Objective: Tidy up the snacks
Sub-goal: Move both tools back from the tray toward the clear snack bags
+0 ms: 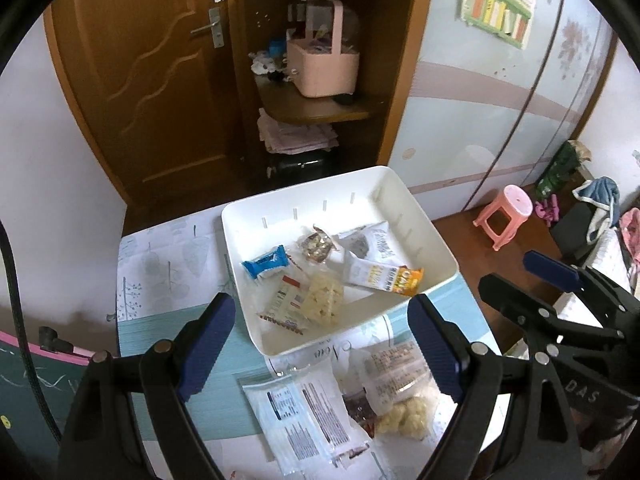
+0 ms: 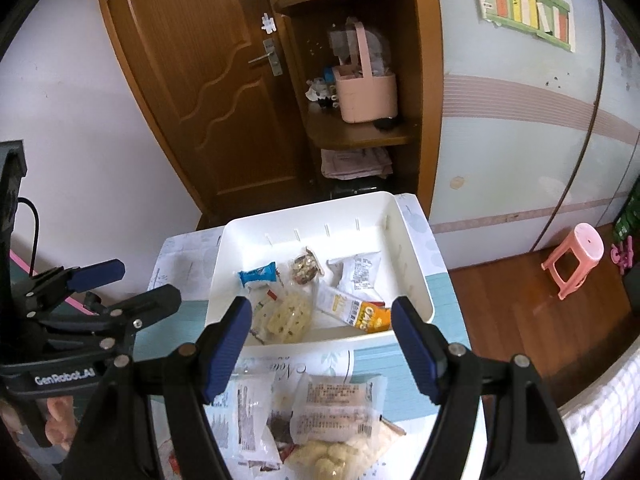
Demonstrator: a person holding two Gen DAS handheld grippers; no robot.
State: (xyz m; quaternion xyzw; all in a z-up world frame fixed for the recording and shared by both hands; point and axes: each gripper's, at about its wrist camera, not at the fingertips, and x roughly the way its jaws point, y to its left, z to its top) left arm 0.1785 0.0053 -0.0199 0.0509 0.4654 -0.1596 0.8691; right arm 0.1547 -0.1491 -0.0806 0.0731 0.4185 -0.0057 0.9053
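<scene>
Six snack packets (image 1: 320, 276) in white tray (image 1: 436, 240).

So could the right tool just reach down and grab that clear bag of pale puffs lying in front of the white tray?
Probably yes. The right tool is open and empty, and the puff bag lies uncovered on top of the pile just below it.
</scene>
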